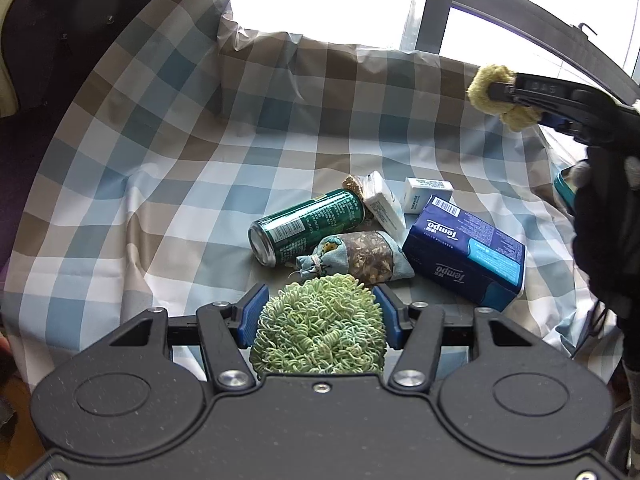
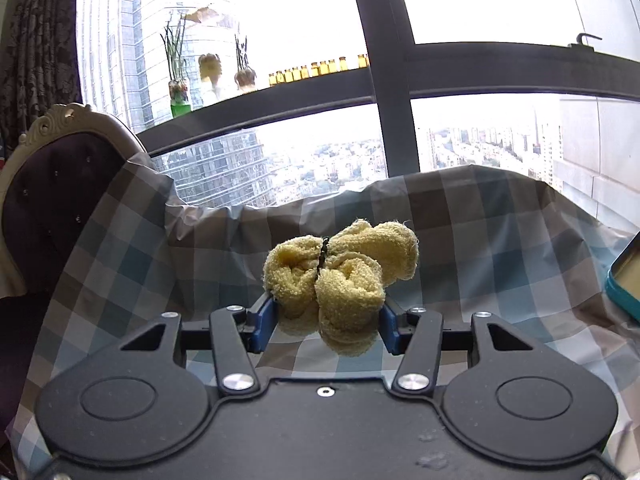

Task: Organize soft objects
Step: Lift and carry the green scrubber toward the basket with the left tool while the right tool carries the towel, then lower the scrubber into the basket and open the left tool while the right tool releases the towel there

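Note:
My left gripper (image 1: 320,320) is shut on a green curly-fibre ball (image 1: 320,328), held just above the checked cloth (image 1: 168,168). My right gripper (image 2: 328,320) is shut on a yellow terry bundle (image 2: 344,276) tied with a black band, held up in the air. That gripper and its bundle (image 1: 500,96) also show at the upper right of the left wrist view. A small patterned fabric pouch (image 1: 356,258) lies on the cloth just beyond the green ball.
A green can (image 1: 308,226) lies on its side beside the pouch. A blue Tempo tissue pack (image 1: 466,252), a white wrapped packet (image 1: 384,204) and a small white box (image 1: 426,194) lie nearby. A teal-rimmed container (image 2: 624,276) is at the right. A dark chair (image 2: 52,208) stands left.

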### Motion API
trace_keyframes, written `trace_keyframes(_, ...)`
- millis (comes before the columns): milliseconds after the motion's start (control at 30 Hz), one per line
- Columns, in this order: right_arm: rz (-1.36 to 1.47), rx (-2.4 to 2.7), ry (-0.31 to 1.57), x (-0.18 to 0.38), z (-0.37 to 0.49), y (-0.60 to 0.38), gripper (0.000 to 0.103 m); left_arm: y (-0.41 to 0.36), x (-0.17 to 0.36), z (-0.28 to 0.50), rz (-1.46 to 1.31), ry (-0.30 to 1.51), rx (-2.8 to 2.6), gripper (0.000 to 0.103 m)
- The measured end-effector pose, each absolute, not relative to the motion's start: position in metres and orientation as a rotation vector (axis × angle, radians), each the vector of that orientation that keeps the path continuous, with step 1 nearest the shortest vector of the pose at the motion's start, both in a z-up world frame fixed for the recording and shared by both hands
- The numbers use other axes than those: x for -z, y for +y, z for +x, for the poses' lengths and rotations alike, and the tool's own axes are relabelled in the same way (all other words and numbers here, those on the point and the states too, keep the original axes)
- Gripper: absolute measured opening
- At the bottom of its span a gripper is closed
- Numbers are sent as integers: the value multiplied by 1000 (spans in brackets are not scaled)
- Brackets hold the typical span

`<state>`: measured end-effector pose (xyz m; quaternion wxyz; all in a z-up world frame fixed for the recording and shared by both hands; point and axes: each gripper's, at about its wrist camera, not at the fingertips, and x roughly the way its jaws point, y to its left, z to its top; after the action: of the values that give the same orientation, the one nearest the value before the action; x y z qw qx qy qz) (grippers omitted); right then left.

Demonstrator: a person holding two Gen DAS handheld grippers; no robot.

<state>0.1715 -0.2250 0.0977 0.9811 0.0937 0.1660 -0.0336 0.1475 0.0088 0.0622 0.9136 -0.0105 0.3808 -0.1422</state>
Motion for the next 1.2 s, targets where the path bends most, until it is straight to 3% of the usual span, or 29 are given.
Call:
trace_keyframes(233, 157, 70, 355, -118, 73, -212, 51, 15, -52, 118, -40, 838, 289, 55)
trace_keyframes(900, 250, 62, 491, -63, -92, -187, 52, 5, 16, 51, -17, 1012, 292, 55)
trace_keyframes(1200, 233, 62, 575, -39, -99, -179, 52, 10, 18, 40, -9, 971, 251, 70)
